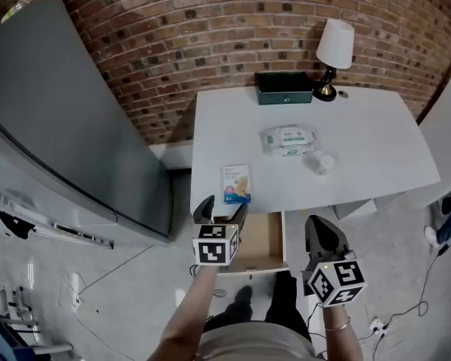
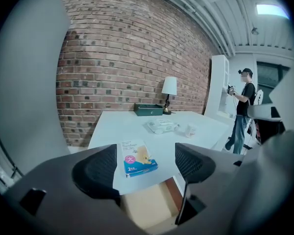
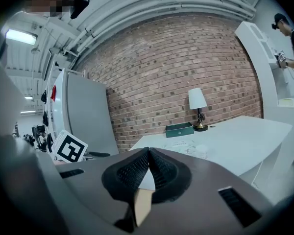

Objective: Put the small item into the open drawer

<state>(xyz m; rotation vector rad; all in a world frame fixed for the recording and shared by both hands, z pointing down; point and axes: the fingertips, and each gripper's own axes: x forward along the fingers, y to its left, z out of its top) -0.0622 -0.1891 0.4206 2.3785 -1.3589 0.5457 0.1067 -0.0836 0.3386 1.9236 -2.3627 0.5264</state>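
The small item, a blue and white box [image 1: 237, 183], lies flat near the front edge of the white table [image 1: 376, 126]. Below that edge the wooden drawer [image 1: 261, 241] stands pulled out, its bare bottom showing. My left gripper [image 1: 220, 210] hovers over the drawer's left side, just short of the box, with its jaws open and nothing between them. In the left gripper view the box [image 2: 137, 158] sits framed between the two pads, beyond them, and the drawer [image 2: 147, 204] is underneath my left gripper [image 2: 143, 165]. My right gripper [image 1: 321, 228] hangs to the drawer's right, shut and holding nothing [image 3: 149, 168].
On the table are a pack of wipes [image 1: 288, 139], a small white cup [image 1: 325, 162], a dark green box [image 1: 284, 88] and a lamp [image 1: 334, 47] by the brick wall. A tall grey cabinet [image 1: 60, 111] stands at the left. A person [image 2: 242, 106] stands by a white shelf.
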